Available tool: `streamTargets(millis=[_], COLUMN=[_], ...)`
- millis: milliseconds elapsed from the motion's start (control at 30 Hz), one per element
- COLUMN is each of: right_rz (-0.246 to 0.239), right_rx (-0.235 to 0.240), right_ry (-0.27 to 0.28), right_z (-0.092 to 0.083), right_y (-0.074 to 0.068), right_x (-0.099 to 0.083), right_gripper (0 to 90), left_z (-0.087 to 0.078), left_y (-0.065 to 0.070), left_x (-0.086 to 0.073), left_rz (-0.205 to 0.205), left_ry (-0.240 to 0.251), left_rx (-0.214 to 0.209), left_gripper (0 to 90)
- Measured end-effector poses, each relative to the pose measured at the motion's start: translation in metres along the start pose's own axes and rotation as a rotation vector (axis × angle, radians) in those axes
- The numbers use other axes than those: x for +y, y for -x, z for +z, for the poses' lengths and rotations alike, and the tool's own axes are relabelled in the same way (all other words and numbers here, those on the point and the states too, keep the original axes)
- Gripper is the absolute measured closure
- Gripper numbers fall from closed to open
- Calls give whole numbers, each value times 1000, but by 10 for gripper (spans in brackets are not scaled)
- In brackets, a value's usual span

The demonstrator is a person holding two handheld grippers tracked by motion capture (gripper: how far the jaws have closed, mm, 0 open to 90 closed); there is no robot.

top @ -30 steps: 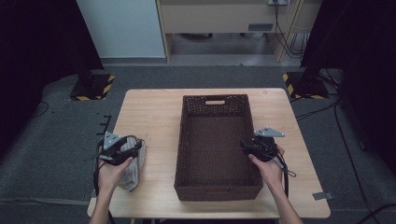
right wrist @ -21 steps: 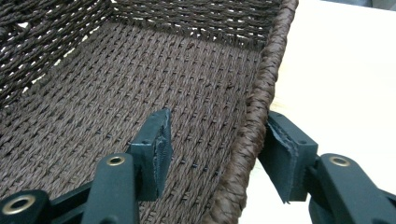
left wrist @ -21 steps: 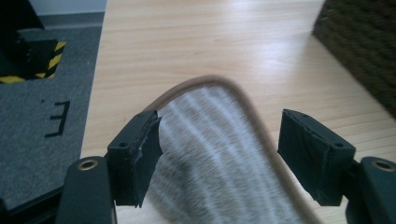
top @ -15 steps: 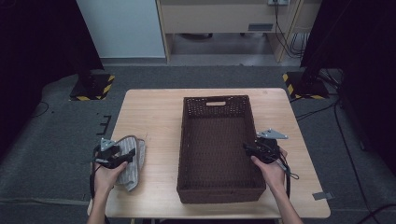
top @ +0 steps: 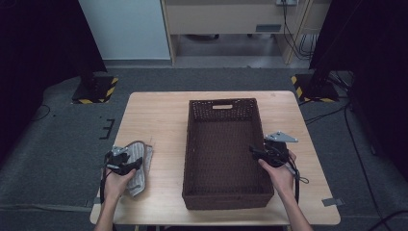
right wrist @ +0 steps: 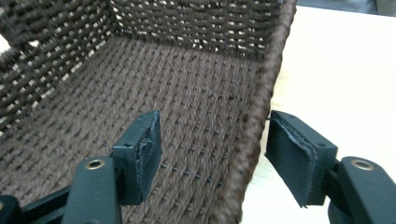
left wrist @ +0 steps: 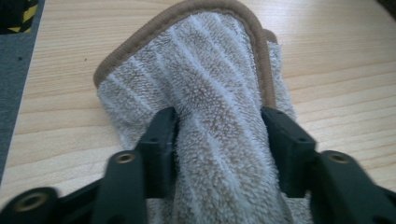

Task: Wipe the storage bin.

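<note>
Towel (left wrist: 219, 135) at the lower left of the high view is now pinched by the left gripper (left wrist: 219, 140), whose jaws have just been closing. The right gripper (right wrist: 212, 149), jaws just opened, straddles the basket (right wrist: 254, 154) wall unclamped; lifting seems next.

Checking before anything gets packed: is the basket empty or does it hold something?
Empty. The basket shows bare woven floor in the high view; the towel lies outside it on the table.
</note>
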State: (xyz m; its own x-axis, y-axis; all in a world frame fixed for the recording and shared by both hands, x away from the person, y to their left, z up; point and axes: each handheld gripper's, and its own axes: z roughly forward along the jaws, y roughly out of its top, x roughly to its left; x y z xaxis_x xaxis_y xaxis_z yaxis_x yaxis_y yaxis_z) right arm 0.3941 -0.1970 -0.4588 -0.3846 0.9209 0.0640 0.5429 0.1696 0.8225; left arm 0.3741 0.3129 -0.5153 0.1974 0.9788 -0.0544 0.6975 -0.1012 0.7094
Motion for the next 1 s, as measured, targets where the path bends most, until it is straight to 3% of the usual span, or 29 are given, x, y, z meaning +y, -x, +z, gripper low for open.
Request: streamTargets(millis=[200, 367, 400, 433, 500, 667, 1000], right_rz=[6, 16, 19, 19, 13, -6, -9], right_rx=[0, -12, -8, -8, -4, 14, 46], right_ry=[38, 48, 31, 31, 11, -16, -31], right_z=[-8, -15, -15, -15, -13, -9, -7], right_y=[5, 15, 17, 17, 19, 17, 16], right_x=[11, 13, 11, 11, 9, 8, 6], right_gripper=[352, 386, 405, 405, 437, 528, 648], left_z=[-5, -15, -22, -22, -29, -36, -36], left_y=[0, 2, 5, 5, 14, 29, 48], left_x=[3, 9, 13, 13, 20, 33, 53], left_rz=[-23, -40, -44, -44, -22, 2, 56], left_ry=[6, 48, 83, 83, 128, 184, 223], left_rx=[-2, -27, -59, -59, -76, -112, -146], left_gripper=[655, 675, 675, 674, 674, 674, 674])
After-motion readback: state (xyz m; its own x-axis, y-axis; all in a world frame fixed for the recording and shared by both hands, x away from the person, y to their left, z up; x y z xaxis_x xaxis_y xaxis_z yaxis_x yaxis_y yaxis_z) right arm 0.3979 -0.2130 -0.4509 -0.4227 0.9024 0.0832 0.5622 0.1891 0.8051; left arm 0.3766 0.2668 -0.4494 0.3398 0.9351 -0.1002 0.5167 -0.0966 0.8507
